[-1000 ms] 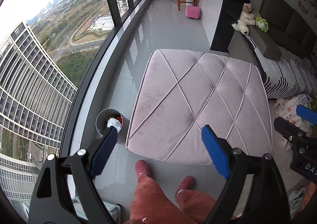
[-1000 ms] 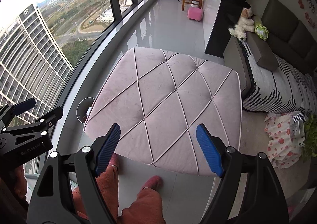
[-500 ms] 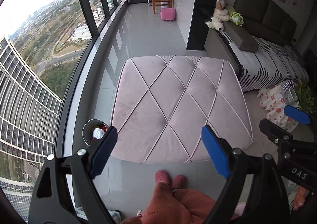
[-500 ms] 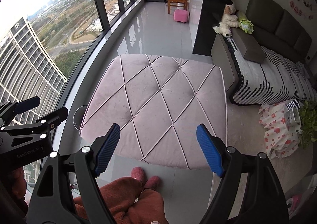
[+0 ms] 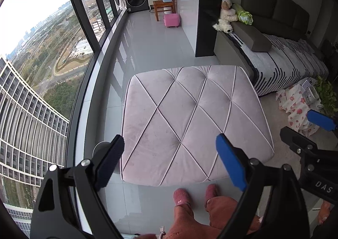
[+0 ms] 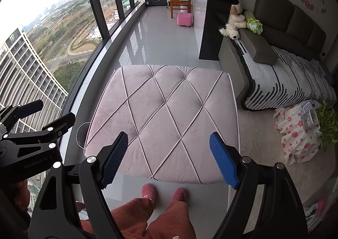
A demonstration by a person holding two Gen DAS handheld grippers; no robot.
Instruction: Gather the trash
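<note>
My left gripper (image 5: 170, 144) hangs open above the near edge of a lilac tufted ottoman (image 5: 190, 112), with nothing between its blue pads. A round trash bin (image 5: 99, 147) stands on the floor between the ottoman and the window, mostly hidden behind the left finger. In the right wrist view only the bin's rim (image 6: 81, 135) shows beside the ottoman (image 6: 164, 110). My right gripper (image 6: 169, 139) is also open and empty, over the ottoman's front. I see no loose trash on the ottoman top.
A person's legs in rust trousers and pink slippers (image 6: 149, 191) stand at the ottoman's front. A sofa with a striped blanket (image 5: 285, 63), a floral cloth (image 6: 293, 131) and a plant (image 6: 328, 122) lie right. A glass wall (image 5: 63, 70) runs left; a pink stool (image 5: 171, 19) sits far back.
Both grippers have risen and drawn back from the ottoman, rolling a little. The bin, whose red and white contents showed earlier, now sits behind the left finger. Both stay open.
</note>
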